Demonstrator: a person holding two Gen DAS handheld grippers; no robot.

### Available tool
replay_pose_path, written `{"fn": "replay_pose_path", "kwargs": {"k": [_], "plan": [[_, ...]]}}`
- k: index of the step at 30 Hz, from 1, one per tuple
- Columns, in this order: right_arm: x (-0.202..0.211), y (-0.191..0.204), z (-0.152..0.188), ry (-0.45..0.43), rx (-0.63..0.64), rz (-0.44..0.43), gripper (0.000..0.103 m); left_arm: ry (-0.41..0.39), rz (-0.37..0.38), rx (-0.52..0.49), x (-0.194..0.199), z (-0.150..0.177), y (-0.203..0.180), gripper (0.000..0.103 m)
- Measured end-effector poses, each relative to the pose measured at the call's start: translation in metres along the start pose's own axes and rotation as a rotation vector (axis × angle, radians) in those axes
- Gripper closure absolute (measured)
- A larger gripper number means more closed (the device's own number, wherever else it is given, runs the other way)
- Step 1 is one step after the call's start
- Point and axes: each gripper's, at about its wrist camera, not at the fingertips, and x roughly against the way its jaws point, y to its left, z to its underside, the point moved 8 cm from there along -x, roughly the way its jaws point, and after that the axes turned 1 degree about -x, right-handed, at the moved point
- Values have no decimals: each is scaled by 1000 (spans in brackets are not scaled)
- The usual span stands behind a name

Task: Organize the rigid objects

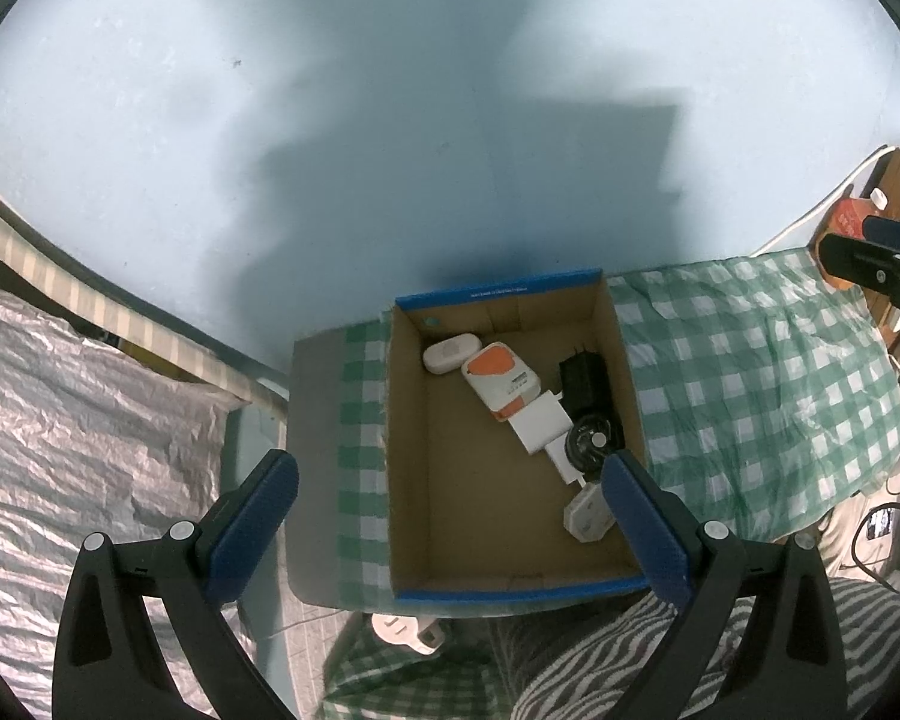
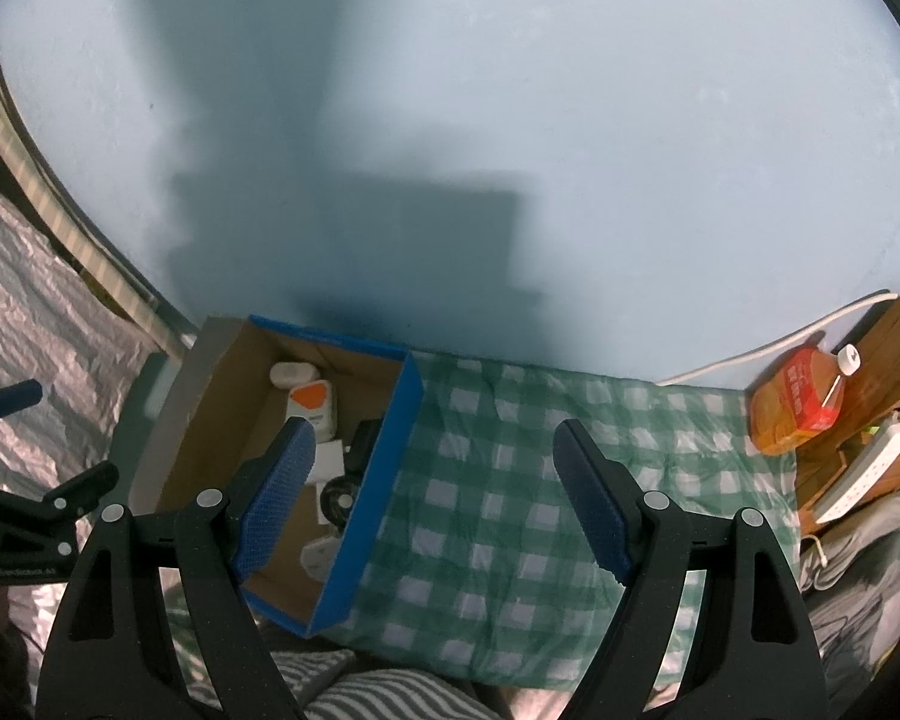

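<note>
A cardboard box with a blue rim (image 1: pixel 498 294) (image 2: pixel 384 480) sits on a green checked cloth. It holds a white oval device (image 1: pixel 450 352), an orange-and-white device (image 1: pixel 501 381), a white square adapter (image 1: pixel 543 423), a black adapter (image 1: pixel 582 381), a black round item (image 1: pixel 591 441) and a white plug (image 1: pixel 588 513). Another white plug (image 1: pixel 408 630) lies outside, by the box's near wall. My left gripper (image 1: pixel 450 516) hangs open above the box, holding nothing. My right gripper (image 2: pixel 432 480) is open and holds nothing, above the box's right wall and the cloth.
The green checked cloth (image 2: pixel 510 480) spreads right of the box. An orange bottle (image 2: pixel 798 408) and a white power strip (image 2: pixel 864 468) lie on a wooden stand at far right. Crinkled silver sheeting (image 1: pixel 60 420) covers the left. A pale blue wall (image 1: pixel 390 90) rises behind.
</note>
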Motion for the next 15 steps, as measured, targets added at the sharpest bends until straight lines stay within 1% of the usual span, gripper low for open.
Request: {"fn": "replay_pose_path", "kwargs": {"k": [15], "plan": [[-10, 3, -5, 8, 7, -2, 22, -3, -2, 0, 0, 1, 0, 1]]}}
